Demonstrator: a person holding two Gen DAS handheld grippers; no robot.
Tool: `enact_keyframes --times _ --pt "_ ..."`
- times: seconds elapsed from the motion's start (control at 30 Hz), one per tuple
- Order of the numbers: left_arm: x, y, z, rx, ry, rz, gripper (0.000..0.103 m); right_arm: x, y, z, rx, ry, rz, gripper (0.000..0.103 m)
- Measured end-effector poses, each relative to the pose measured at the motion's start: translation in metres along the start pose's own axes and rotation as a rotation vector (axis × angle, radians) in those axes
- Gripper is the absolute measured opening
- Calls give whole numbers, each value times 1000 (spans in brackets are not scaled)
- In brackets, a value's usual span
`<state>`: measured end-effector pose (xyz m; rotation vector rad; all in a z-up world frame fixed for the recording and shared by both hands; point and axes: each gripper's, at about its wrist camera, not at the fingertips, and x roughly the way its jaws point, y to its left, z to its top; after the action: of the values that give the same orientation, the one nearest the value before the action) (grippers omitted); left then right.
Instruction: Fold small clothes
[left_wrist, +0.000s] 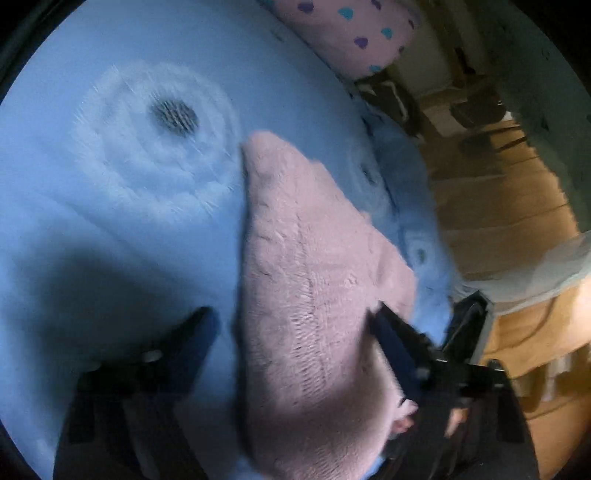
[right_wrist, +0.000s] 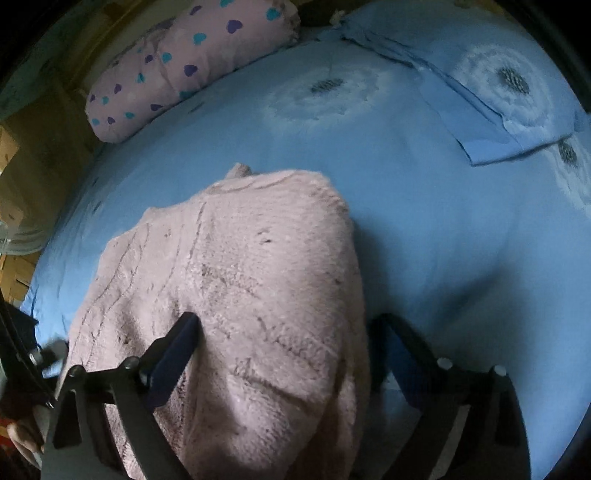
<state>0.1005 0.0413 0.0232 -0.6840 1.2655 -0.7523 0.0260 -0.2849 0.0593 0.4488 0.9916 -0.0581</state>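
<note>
A fluffy pale pink knitted garment (left_wrist: 306, 240) lies on the blue bedsheet (left_wrist: 110, 229). In the left wrist view my left gripper (left_wrist: 295, 325) is low over it and open. One of its fingers (left_wrist: 201, 332) stands over bare sheet, clear of the garment's edge, and the other rests at the garment's right side. In the right wrist view the same garment (right_wrist: 240, 258) fills the lower middle. My right gripper (right_wrist: 286, 325) is open wide across it. One finger (right_wrist: 181, 339) sits over the fluffy surface and the other just past its right edge.
A pink pillow with purple and teal hearts (right_wrist: 184, 70) lies at the bed's far edge. A flat blue cloth with a dandelion print (right_wrist: 498, 99) lies at the upper right. Wooden floor (left_wrist: 498, 221) runs along the bed's side.
</note>
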Motion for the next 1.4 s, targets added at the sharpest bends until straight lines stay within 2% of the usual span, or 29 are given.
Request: enact_keyframes --times 0.03,0.07,0.1,0.13,0.17,0.2,0.3,0.33,0.4,0.5,0.63,0.7,0.83,0.97,1.03,1.07,1.1,1.17,1.2,1.27,1.3,1.33,1.4 --pt "5 1 1 1 9 8 55 0 6 -4 -30 -6 11 88" --pt "8 -1 1 20 0 19 54 -1 10 -6 -45 -11 25 80" --pt "11 -8 -1 56 4 24 45 -2 11 -5 -40 -10 40 68" --pt "13 -11 -7 65 14 29 42 -2 12 -4 -21 -3 72 60" --pt "13 -14 -9 68 11 31 33 -1 13 -2 -1 9 106 44" --pt "16 -15 -9 67 2 28 26 -1 15 0 9 16 123 39" --pt "6 -20 -9 72 -42 22 18 -4 25 7 -8 19 137 36" --pt "2 -27 -8 104 -68 43 17 -6 28 9 -15 14 148 35" --pt "-1 -48 -7 212 -116 136 16 -10 33 11 -10 -5 161 35" --pt "0 -75 7 315 -133 198 15 -11 48 15 -29 -33 155 35" --pt "-11 -85 25 377 -175 273 15 -9 67 26 -70 -79 152 35" --pt "-20 -75 36 373 -205 294 15 -4 73 35 -69 -90 168 35" --pt "-33 -40 50 275 -243 292 15 17 81 53 -82 -113 155 35" --pt "-26 -14 52 215 -236 318 16 41 91 64 -87 -98 114 35" --pt "-22 -12 50 231 -232 332 20 47 92 64 -97 -89 77 39" --pt "-21 -13 49 242 -233 344 23 49 90 64 -99 -81 51 47" --pt "-22 -15 48 250 -240 365 26 49 88 64 -98 -76 26 62" --pt "-24 -24 43 258 -266 422 28 44 79 66 -91 -75 -40 81" --pt "-30 -34 35 278 -308 482 28 40 74 67 -81 -78 -49 85" --pt "-39 -52 21 347 -385 555 26 32 67 70 -61 -75 -44 85" --pt "-45 -65 7 430 -435 562 26 28 64 71 -58 -79 -47 85" --pt "-47 -71 1 475 -448 547 25 22 63 70 -64 -91 -58 85" --pt "-44 -74 -6 515 -423 521 20 10 64 65 -110 -122 -88 85"
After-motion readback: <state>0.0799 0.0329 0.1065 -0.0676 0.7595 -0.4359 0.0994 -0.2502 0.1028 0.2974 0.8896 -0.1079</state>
